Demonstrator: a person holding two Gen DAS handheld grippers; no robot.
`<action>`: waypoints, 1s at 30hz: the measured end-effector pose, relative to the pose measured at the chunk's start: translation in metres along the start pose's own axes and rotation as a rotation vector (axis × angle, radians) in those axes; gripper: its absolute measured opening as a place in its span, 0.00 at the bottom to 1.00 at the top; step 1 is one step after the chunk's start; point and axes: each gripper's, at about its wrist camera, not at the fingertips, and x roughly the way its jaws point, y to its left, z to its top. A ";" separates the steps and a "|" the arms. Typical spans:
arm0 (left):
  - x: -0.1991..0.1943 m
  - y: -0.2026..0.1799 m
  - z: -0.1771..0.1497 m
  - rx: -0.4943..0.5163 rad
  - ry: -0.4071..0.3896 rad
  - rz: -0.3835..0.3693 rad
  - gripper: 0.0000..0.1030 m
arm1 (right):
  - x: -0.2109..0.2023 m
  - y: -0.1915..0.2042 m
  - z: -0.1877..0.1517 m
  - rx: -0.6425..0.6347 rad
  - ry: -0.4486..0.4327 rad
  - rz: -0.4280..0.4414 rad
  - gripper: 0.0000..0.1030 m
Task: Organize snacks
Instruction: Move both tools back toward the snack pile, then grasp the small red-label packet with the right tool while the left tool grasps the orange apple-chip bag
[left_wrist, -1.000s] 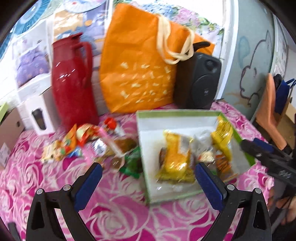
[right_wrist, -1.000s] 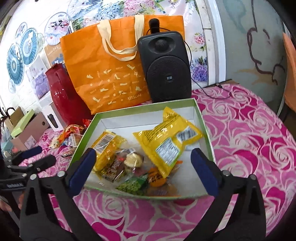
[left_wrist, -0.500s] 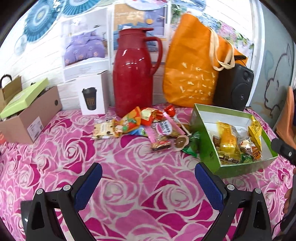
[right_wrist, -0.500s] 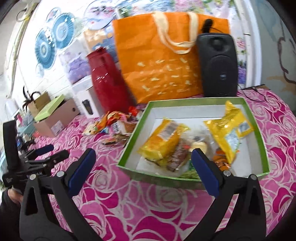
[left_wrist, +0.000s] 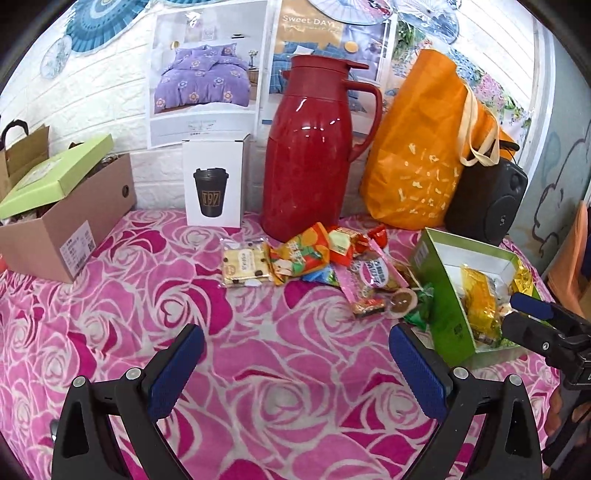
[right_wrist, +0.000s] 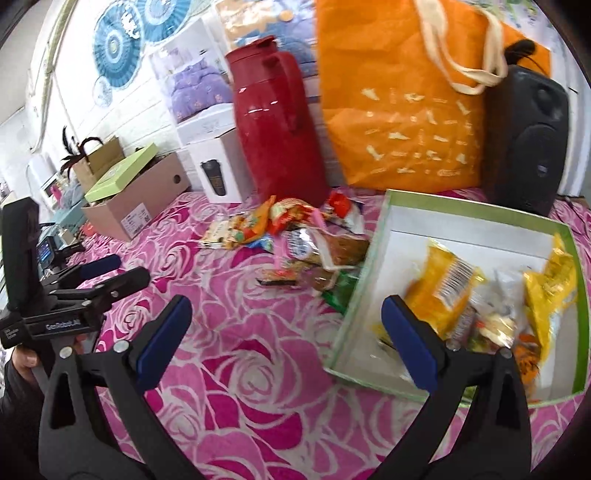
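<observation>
A pile of loose wrapped snacks (left_wrist: 325, 266) (right_wrist: 295, 240) lies on the rose-patterned cloth in front of the red jug. To its right stands a green box (left_wrist: 441, 306) (right_wrist: 369, 266) with white inside, holding several yellow packets (right_wrist: 443, 288) and small sweets. My left gripper (left_wrist: 295, 369) hangs open over bare cloth, short of the pile. My right gripper (right_wrist: 284, 336) is also open, empty, at the box's left front corner. Each gripper shows in the other's view: the right one (left_wrist: 535, 314) at the box, the left one (right_wrist: 107, 271) at far left.
A red jug (left_wrist: 314, 155), an orange tote bag (left_wrist: 421, 155) and a black speaker (left_wrist: 487, 199) stand along the back wall. A white cup carton (left_wrist: 216, 184) and a brown cardboard box (left_wrist: 62, 221) with a green lid sit at the left.
Both grippers have swung left and drawn back from the green box. The left view went from over the box to the loose pile and the table's left side. Both stayed open.
</observation>
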 end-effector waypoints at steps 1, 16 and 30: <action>0.005 0.005 0.003 0.007 0.012 -0.005 0.99 | 0.007 0.007 0.004 -0.019 0.009 0.021 0.97; 0.076 0.026 0.044 0.068 0.091 -0.056 0.87 | 0.115 0.034 0.015 -0.062 0.173 0.060 0.66; 0.145 0.012 0.062 0.083 0.155 -0.099 0.80 | 0.140 0.017 -0.005 0.030 0.231 0.055 0.66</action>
